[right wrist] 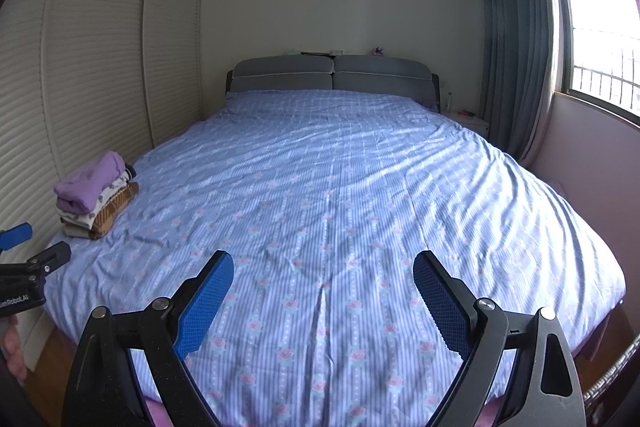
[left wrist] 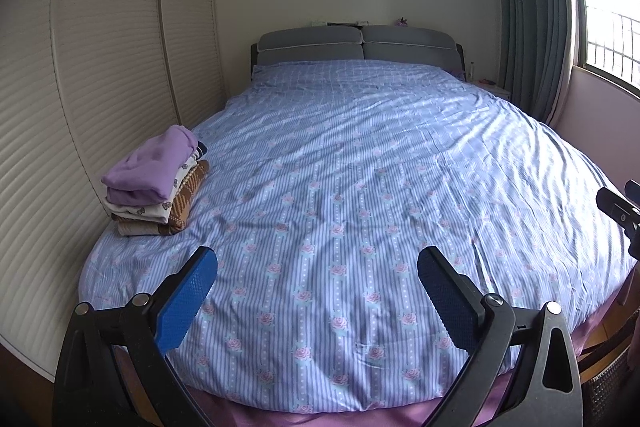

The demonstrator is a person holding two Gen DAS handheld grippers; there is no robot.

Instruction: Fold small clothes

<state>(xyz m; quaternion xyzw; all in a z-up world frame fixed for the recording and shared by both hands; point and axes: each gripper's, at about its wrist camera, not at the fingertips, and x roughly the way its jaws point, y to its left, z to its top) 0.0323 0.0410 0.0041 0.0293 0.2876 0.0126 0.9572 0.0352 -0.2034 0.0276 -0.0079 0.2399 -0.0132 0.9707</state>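
A stack of folded small clothes (left wrist: 158, 183), purple on top, cream and brown below, sits on the left edge of the bed; it also shows in the right wrist view (right wrist: 96, 197). My left gripper (left wrist: 318, 267) is open and empty above the foot of the bed, right of the stack. My right gripper (right wrist: 324, 269) is open and empty above the foot of the bed. The left gripper's side shows at the left edge of the right wrist view (right wrist: 36, 267). No loose garment shows on the bed.
The bed (left wrist: 360, 167) has a blue striped floral cover and a grey headboard (left wrist: 360, 43). White louvred wardrobe doors (left wrist: 80, 67) run along the left. A window with grey curtains (right wrist: 516, 47) and a white nightstand (right wrist: 468, 121) are at the right.
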